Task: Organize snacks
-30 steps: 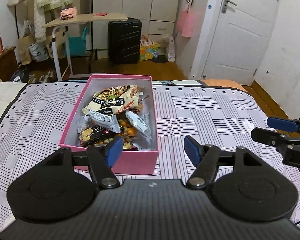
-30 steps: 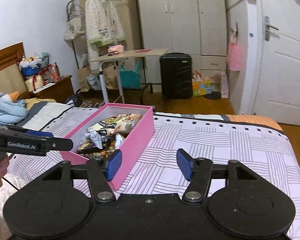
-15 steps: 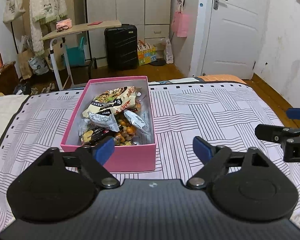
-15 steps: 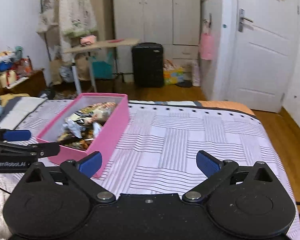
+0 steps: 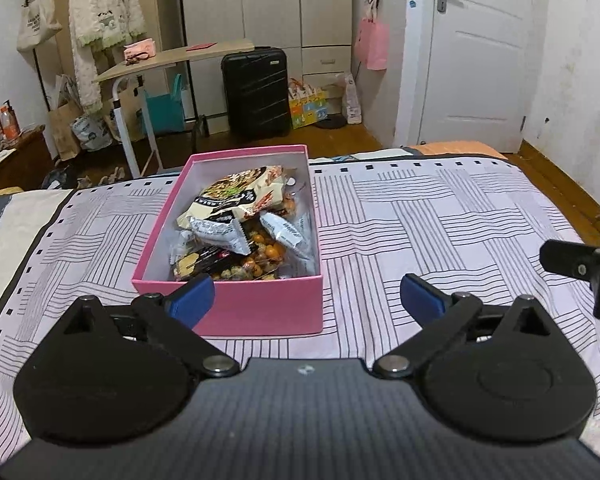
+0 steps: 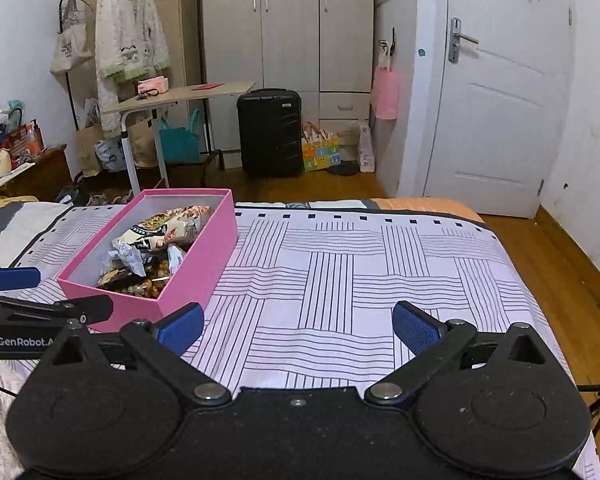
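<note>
A pink box (image 5: pixel 260 310) lies on the striped bedspread (image 5: pixel 440 216), filled with snack packets (image 5: pixel 240 204), one large beige bag on top. My left gripper (image 5: pixel 304 294) hovers just short of the box's near wall, open, with nothing between its blue pads. The right wrist view shows the same pink box (image 6: pixel 204 264) to the left with its snack packets (image 6: pixel 156 240) inside. My right gripper (image 6: pixel 298 326) is open over bare bedspread, right of the box, holding nothing. Each gripper's black frame pokes into the other's view at the edge.
The bed ends ahead at a wooden floor (image 6: pixel 540 248). Beyond stand a black suitcase (image 5: pixel 256 92), a small side table (image 5: pixel 172 60), a wardrobe (image 6: pixel 284 24), a clothes rack (image 6: pixel 128 28) and a white door (image 5: pixel 476 52). Bare bedspread lies right of the box.
Both grippers have opened wider and drawn back from the box. The right wrist view has swung right, so the box sits further left in it.
</note>
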### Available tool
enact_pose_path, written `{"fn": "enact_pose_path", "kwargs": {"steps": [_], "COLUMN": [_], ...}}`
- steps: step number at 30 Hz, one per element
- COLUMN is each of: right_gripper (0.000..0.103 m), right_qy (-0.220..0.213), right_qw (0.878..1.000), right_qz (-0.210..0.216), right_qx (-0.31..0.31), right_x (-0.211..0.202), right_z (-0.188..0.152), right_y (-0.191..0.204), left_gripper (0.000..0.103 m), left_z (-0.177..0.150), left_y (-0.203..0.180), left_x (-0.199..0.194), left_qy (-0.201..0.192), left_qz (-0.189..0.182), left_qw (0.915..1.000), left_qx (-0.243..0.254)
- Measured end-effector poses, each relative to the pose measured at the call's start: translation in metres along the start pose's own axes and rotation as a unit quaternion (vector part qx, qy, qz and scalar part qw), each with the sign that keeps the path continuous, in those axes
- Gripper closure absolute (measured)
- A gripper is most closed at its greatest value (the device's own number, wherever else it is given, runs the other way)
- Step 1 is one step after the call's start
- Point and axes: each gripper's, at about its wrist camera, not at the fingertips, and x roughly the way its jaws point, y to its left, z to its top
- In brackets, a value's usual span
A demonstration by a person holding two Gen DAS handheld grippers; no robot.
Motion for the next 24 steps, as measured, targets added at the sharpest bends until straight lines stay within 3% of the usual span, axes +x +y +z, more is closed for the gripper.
{"fn": "enact_pose_path", "kwargs": {"steps": [13,24], "right_gripper": [0.001,0.001], "right_qy": [0.003,0.004], "right_qw": [1.000,0.999], "right_qz": [-0.030,-0.032], "right_qx": [0.005,0.009], "right_x": [-0.0006,0.0006], "right_z": [-0.0094,-0.0086], "right_y": [0.0015,0.0028], "left_gripper": [0.002,0.002], "left_z": [-0.0083,-0.0096], "left_y": [0.0040,0.0005], "left_x": [0.0056,0.0040], "left_qy": [0.004,-0.001], "left_qz": [0.016,0.028], "left_qw": [0.9998,0.9996], "left_qx": [-0.010,0.000]}}
